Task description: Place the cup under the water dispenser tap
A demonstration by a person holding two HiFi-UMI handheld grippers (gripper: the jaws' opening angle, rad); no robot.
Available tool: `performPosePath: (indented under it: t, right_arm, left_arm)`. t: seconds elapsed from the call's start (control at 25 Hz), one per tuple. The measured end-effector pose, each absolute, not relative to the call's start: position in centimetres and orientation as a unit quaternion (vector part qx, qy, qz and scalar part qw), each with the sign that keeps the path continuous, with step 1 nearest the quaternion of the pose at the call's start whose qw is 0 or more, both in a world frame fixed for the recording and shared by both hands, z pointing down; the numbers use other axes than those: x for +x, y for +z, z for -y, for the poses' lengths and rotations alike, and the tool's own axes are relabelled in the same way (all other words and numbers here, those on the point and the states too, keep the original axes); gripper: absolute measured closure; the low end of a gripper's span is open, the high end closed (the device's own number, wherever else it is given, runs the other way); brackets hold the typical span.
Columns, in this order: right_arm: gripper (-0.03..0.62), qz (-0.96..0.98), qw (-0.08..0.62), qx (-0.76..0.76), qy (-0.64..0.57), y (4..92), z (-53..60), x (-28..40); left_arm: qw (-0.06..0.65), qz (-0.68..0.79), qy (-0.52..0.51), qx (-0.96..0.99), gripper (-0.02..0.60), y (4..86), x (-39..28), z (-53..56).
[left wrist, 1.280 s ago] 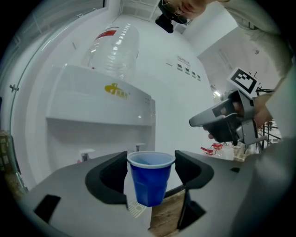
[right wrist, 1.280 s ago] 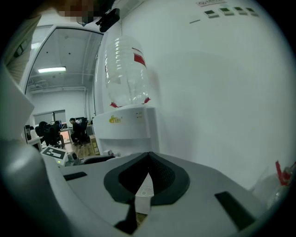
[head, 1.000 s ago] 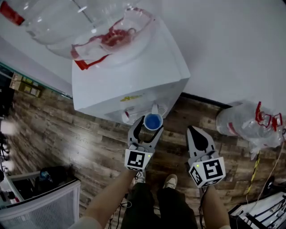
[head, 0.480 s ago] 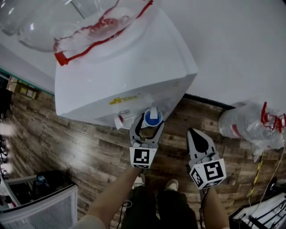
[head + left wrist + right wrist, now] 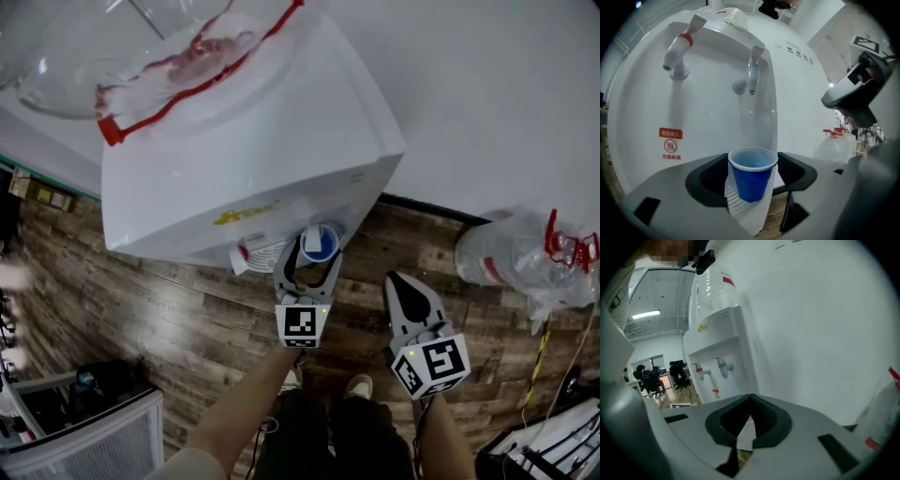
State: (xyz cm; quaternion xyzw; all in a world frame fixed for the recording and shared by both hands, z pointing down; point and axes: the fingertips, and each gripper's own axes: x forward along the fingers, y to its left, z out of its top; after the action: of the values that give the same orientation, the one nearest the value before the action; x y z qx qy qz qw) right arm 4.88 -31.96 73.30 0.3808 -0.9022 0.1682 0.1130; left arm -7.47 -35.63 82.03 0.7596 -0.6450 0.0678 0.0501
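Observation:
A blue plastic cup [image 5: 751,180] stands upright between the jaws of my left gripper [image 5: 314,257], which is shut on it. The cup [image 5: 320,243] hangs in the recess of the white water dispenser [image 5: 272,141], over the ribbed white drip tray [image 5: 734,202]. The blue-banded tap [image 5: 750,78] is above it and slightly farther back; the red-banded tap [image 5: 678,52] is to the left. My right gripper [image 5: 403,285] hovers to the right of the left one over the wooden floor, shut and with nothing in it. In the right gripper view the dispenser [image 5: 723,357] stands to the left.
A large clear water bottle [image 5: 141,47] with red tape sits on top of the dispenser. Another clear bottle [image 5: 520,258] lies on the wooden floor at the right by the white wall. A white wire basket [image 5: 89,441] is at the lower left. The person's shoes [image 5: 356,382] are below the grippers.
My left gripper has carried the cup lower and closer in under the dispenser's front. The right gripper has sunk a little and stayed shut.

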Motion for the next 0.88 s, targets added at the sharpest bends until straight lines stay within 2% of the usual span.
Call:
performPosePath:
  t: [0.48, 0.64, 0.88]
  right_arm:
    - [0.588, 0.890, 0.143, 0.382, 0.204, 72.6, 30.8, 5.5]
    - [0.588, 0.887, 0.144, 0.386, 0.208, 69.4, 30.3, 5.6]
    - [0.588, 0.889, 0.143, 0.387, 0.199, 62.3, 29.2, 5.3]
  left_arm:
    - [0.114, 0.632, 0.119, 0.757, 0.161, 82.8, -7.8, 33.2]
    - [0.138, 0.627, 0.137, 0.754, 0.166, 80.2, -8.4, 30.7]
    - [0.152, 0.611, 0.163, 0.760, 0.250, 73.5, -8.9, 27.1]
